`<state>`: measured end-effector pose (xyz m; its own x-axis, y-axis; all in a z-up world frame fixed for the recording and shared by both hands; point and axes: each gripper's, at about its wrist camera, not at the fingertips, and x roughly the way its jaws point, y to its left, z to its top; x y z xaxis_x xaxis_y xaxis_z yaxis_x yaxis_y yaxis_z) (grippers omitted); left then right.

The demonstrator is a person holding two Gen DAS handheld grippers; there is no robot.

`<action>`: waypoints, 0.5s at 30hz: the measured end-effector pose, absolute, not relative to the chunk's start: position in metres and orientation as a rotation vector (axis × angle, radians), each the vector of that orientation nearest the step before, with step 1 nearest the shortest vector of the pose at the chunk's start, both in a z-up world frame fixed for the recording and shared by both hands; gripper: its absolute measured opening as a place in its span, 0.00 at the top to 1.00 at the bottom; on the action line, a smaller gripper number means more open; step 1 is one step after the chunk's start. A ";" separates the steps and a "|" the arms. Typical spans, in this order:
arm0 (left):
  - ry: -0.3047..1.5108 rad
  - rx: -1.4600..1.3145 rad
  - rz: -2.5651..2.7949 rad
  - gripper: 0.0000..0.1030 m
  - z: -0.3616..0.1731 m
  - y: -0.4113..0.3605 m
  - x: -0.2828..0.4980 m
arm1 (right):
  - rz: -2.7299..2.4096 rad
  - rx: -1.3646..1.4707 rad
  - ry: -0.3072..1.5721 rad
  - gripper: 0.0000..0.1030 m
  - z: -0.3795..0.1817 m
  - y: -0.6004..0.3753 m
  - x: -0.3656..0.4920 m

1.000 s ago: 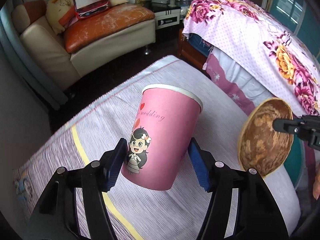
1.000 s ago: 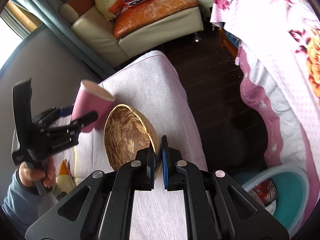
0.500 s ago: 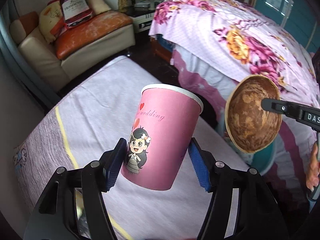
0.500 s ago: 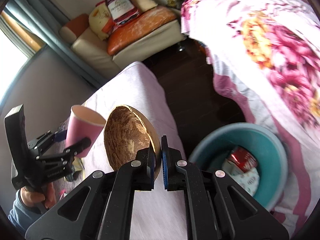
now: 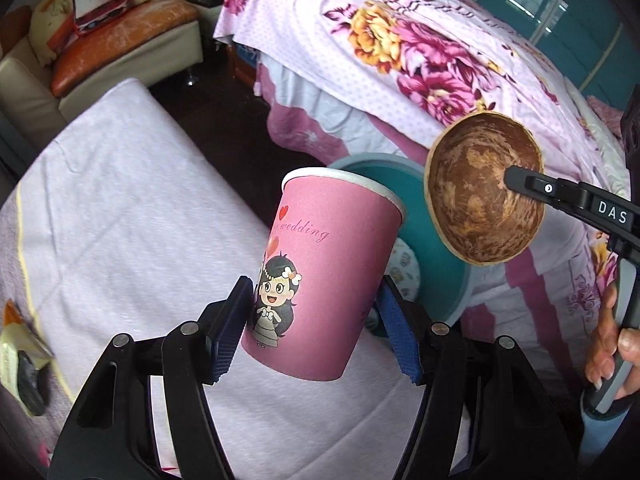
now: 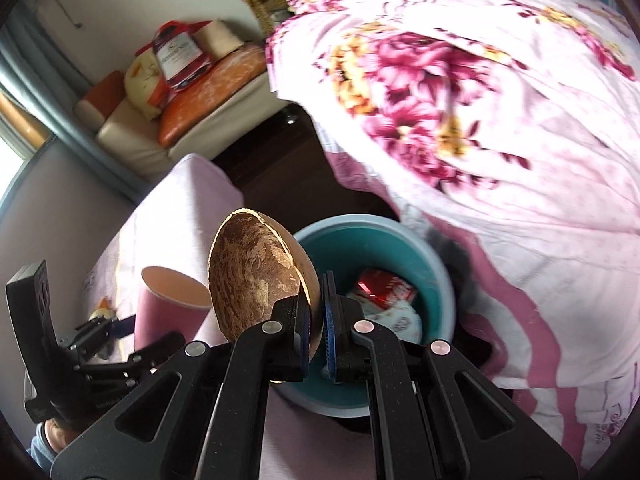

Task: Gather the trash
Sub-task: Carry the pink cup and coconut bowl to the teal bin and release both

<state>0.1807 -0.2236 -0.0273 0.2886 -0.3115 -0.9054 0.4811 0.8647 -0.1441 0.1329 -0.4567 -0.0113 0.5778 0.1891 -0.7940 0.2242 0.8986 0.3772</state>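
Left gripper (image 5: 316, 328) clamped on pink paper cup (image 5: 320, 276), held above pale lilac mattress (image 5: 120, 208). Right gripper (image 6: 316, 316) pinched tight on rim of brown coconut shell (image 6: 256, 272). Teal bin (image 6: 436, 276) on floor just beyond, red wrapper (image 6: 384, 286) inside. Floral bedspread (image 6: 480, 100) overhangs bin's right side. Sofa (image 5: 132, 44) far left. Crumpled wrappers (image 5: 20, 356) on mattress, near left.

Right gripper (image 6: 316, 316): pinching the coconut shell (image 6: 256, 272) rim.
Bin (image 6: 436, 280): holding trash, lying just beyond.
Cup (image 6: 168, 304): sitting left.
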 end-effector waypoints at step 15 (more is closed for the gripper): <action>1.198 0.183 -0.545 0.35 -0.051 -0.261 0.174 | -0.085 0.478 1.017 0.94 -0.043 -0.479 0.118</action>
<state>0.1744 -0.2606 -0.0515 0.2538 -0.3033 -0.9185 0.4926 0.8577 -0.1471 0.1185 -0.4789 -0.0431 0.5320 0.1504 -0.8333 0.2864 0.8941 0.3443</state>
